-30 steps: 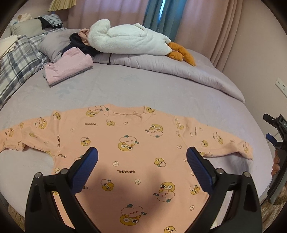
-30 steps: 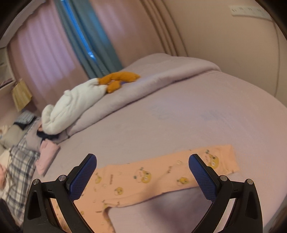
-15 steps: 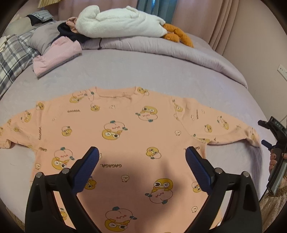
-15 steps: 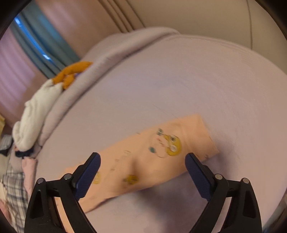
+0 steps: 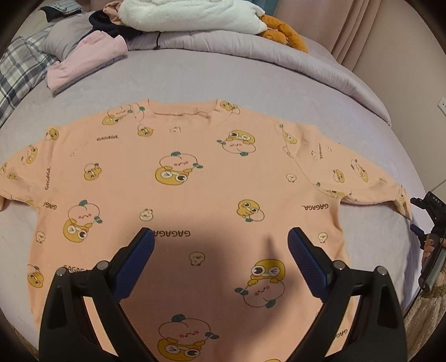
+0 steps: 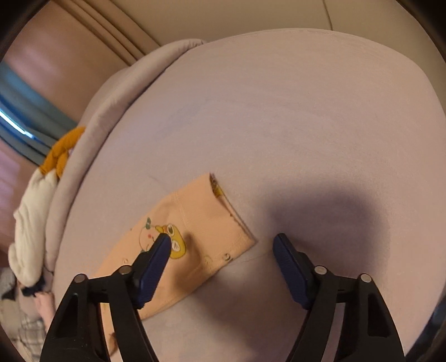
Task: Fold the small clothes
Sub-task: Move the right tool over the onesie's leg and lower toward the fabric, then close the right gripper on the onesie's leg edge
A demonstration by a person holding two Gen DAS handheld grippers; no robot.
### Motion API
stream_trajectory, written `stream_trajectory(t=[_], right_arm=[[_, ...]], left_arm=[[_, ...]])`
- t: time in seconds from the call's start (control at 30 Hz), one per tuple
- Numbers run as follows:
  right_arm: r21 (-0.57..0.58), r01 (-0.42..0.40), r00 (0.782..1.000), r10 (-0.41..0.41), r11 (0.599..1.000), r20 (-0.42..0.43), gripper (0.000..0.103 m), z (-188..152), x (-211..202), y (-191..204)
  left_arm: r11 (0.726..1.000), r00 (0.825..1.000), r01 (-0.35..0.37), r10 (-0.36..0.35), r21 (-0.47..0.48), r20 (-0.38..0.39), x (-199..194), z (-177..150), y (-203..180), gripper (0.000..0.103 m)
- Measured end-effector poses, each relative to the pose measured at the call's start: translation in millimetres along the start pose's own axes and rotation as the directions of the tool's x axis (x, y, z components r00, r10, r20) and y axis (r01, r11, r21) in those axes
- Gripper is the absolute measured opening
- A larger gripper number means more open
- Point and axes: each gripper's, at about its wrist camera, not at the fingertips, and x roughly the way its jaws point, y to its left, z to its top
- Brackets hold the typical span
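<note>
We see the peach shirt [image 5: 200, 189] spread flat and face up on the lilac bed [image 5: 251, 80], its neckline toward the head of the bed and its hem toward the foot edge nearest us, with both sleeves stretched out sideways. It is printed with yellow ducks and the word GAGAGA. Our left gripper [image 5: 220, 245] hangs above the lower middle of the shirt's body, its two blue pads wide apart and holding nothing; its shadow falls on the fabric between them.

Out at the shirt's right sleeve, the cuff [image 6: 223, 220] lies flat near the bed's right edge. Our right gripper [image 6: 223, 247] is low over that cuff with its jaws spread: the left pad [image 6: 157, 256] sits over the duck print on the sleeve, while the other pad is over bare sheet just beyond the cuff's end. We cannot tell whether the pads touch the cloth, but nothing is clamped. From the left wrist view, the right gripper [image 5: 430, 236] shows at the far right edge, just beside the sleeve end.

Farther off, toward the head of the bed, a folded pink garment [image 5: 86, 64] lies near the left corner beside plaid bedding [image 5: 16, 72]. A rolled lilac duvet [image 5: 223, 44] runs across the head, with a white plush toy [image 5: 189, 14] with orange feet [image 5: 281, 30] resting on it.
</note>
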Motion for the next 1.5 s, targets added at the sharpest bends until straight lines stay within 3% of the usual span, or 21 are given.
stream_trajectory(t=[0.17, 0.27, 0.3, 0.4, 0.47, 0.53, 0.6, 0.7, 0.87, 0.9, 0.97, 1.03, 1.17, 1.23, 1.3, 1.33, 1.37, 1.5], right_arm=[[-0.007, 0.088, 0.995, -0.088, 0.996, 0.046, 0.025, -2, 4, -4], [0.020, 0.065, 0.996, -0.066, 0.998, 0.058, 0.004, 0, -3, -13], [0.026, 0.052, 0.997, -0.053, 0.998, 0.059, 0.003, 1, -4, -13], [0.019, 0.028, 0.996, -0.030, 0.999, 0.086, 0.002, 3, -15, -7], [-0.007, -0.053, 0.991, 0.054, 0.999, 0.122, 0.002, 2, -33, 3], [-0.081, -0.113, 0.980, 0.125, 0.990, 0.158, 0.002, -1, -50, 24], [-0.200, -0.122, 0.968, 0.161, 0.972, 0.193, 0.002, -7, -64, 53], [-0.261, -0.082, 0.974, 0.133, 0.962, 0.185, 0.002, -10, -62, 70], [-0.115, 0.005, 0.997, 0.003, 0.993, 0.072, 0.004, 2, -26, 45], [-0.094, 0.031, 0.998, -0.026, 0.995, 0.058, 0.007, 4, -20, 40], [-0.048, 0.061, 0.997, -0.059, 0.997, 0.039, 0.034, 7, -13, 27], [-0.017, 0.055, 0.998, -0.054, 0.998, 0.043, 0.053, 8, -11, 20], [0.044, 0.010, 1.000, -0.010, 0.999, 0.012, 0.053, 11, 8, 9], [0.071, -0.011, 1.000, 0.012, 0.997, -0.015, 0.050, 14, 30, 22], [0.048, 0.041, 0.999, -0.043, 0.998, 0.024, 0.032, 17, 36, 32], [0.032, 0.068, 0.997, -0.069, 0.997, 0.041, 0.016, 15, 34, 36], [0.020, 0.069, 0.996, -0.070, 0.997, 0.058, 0.011, 14, 33, 39], [-0.058, 0.085, 0.992, -0.079, 0.995, 0.099, 0.010, 16, 30, 64]], left_arm=[[1.000, 1.000, 0.001, -0.001, 0.002, 0.002, -1, -1, 0, 0.096], [1.000, 1.000, 0.001, -0.001, -0.009, 0.007, -4, -1, 4, 0.096], [1.000, 1.000, 0.001, -0.001, -0.014, 0.009, -5, 0, 6, 0.096], [0.999, 1.000, -0.002, 0.003, -0.034, 0.019, -9, 1, 12, 0.096], [0.999, 1.000, -0.011, 0.012, -0.044, 0.028, -12, 2, 15, 0.096], [0.998, 0.999, -0.018, 0.020, -0.056, 0.033, -14, 2, 20, 0.096], [0.997, 0.999, -0.021, 0.024, -0.073, 0.035, -17, 3, 24, 0.096], [0.997, 0.999, -0.018, 0.022, -0.081, 0.048, -25, 2, 30, 0.096], [0.995, 0.998, -0.021, 0.026, -0.098, 0.054, -30, 0, 37, 0.096], [0.995, 0.998, -0.017, 0.023, -0.102, 0.053, -31, 0, 37, 0.096], [0.994, 0.998, -0.012, 0.018, -0.105, 0.052, -32, -1, 37, 0.096], [0.995, 0.998, -0.012, 0.017, -0.103, 0.053, -32, -2, 38, 0.096], [0.994, 0.998, -0.014, 0.020, -0.106, 0.052, -32, -2, 39, 0.096], [0.994, 0.999, -0.013, 0.019, -0.112, 0.049, -31, -2, 40, 0.096], [0.993, 0.999, -0.014, 0.019, -0.114, 0.046, -30, -3, 41, 0.096], [0.993, 0.999, -0.016, 0.021, -0.115, 0.045, -30, -3, 41, 0.096], [0.993, 0.999, -0.017, 0.022, -0.115, 0.045, -30, -4, 42, 0.096], [0.992, 0.998, -0.022, 0.029, -0.124, 0.050, -32, -4, 47, 0.096]])
